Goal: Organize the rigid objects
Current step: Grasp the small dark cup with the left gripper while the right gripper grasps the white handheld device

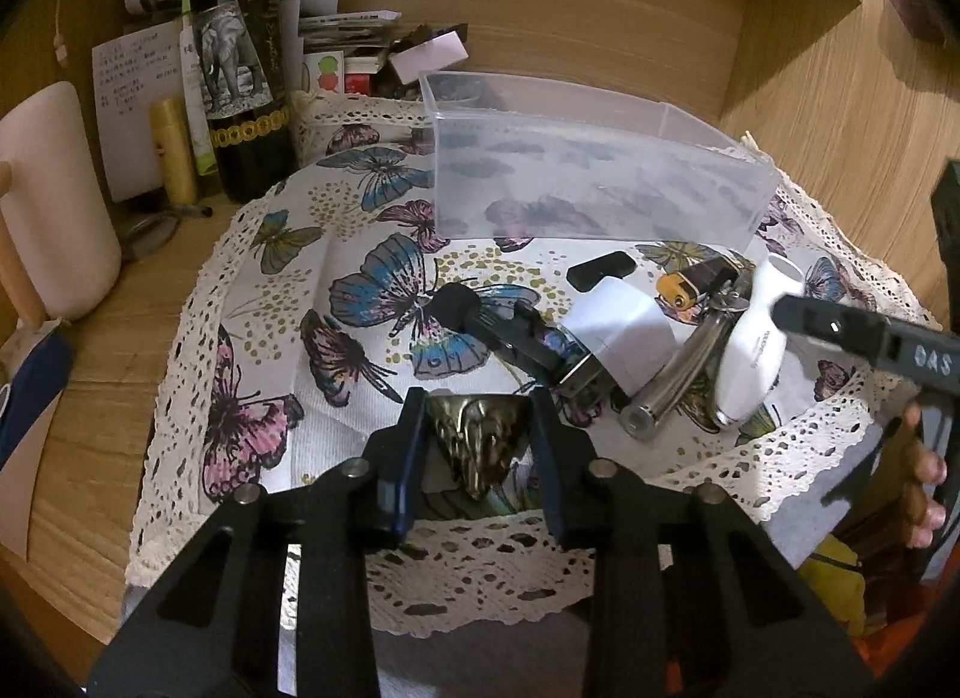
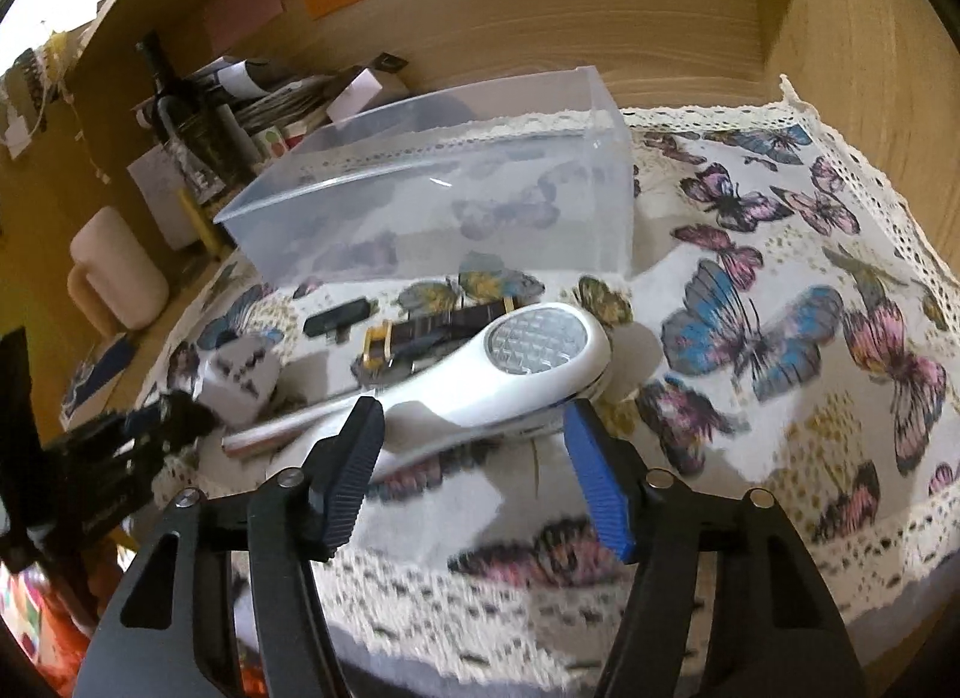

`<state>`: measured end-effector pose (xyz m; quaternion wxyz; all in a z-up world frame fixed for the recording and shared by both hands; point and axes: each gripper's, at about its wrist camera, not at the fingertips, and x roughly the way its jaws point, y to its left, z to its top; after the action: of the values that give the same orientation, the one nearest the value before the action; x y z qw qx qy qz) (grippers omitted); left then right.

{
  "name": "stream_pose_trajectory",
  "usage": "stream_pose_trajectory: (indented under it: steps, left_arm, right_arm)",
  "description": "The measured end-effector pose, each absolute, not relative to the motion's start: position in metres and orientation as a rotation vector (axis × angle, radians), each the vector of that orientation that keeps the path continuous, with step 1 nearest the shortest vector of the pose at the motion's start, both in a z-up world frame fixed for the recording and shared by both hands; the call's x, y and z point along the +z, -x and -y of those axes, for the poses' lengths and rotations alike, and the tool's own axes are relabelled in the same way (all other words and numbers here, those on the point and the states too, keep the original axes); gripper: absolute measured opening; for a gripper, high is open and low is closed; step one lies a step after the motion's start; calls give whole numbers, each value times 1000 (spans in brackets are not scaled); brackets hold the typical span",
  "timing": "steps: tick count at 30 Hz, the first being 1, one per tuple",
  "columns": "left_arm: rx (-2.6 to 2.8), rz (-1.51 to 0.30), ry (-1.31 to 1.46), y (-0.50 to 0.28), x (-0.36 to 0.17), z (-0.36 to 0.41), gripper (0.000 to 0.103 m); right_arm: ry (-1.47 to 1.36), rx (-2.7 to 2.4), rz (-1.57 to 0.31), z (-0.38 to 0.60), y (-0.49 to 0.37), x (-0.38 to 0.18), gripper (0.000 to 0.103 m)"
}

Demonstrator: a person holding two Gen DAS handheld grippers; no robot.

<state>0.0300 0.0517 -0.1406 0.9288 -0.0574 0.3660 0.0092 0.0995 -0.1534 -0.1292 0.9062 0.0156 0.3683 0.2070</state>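
Observation:
My left gripper point(image 1: 479, 407) is shut on a brass-coloured metal ornament point(image 1: 480, 443) just above the butterfly cloth point(image 1: 270, 290). My right gripper point(image 2: 474, 416) is open, its jaws on either side of a white handheld device with a round grid face point(image 2: 510, 362); it also shows in the left wrist view point(image 1: 753, 350). Beside that lie a steel cylinder point(image 1: 672, 389), a white block point(image 1: 624, 332), a black clip tool point(image 1: 498, 326), a black bar point(image 1: 600, 269) and a brown strap with gold buckle point(image 2: 432, 332). A clear plastic box point(image 1: 588, 170) stands behind them.
A wine bottle point(image 1: 243, 68), papers, a yellow tube point(image 1: 173, 152) and a cream jug point(image 1: 54, 200) stand at the left on the wooden desk. Wooden walls close the back and right. The cloth's lace edge point(image 2: 888, 512) hangs over the front.

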Motion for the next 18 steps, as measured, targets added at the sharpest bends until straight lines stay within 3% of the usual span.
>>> stream_pose_trajectory:
  steps: [9, 15, 18]
  left_arm:
    - [6, -706, 119, -31, -131, -55, 33]
    - [-3, -678, 116, -32, -124, -59, 33]
    - [-5, -669, 116, -33, -122, -60, 33]
  right_arm:
    - [-20, 397, -835, 144, -140, -132, 58]
    - [24, 398, -854, 151, -147, -127, 47]
    - [112, 391, -844, 150, -142, -124, 36]
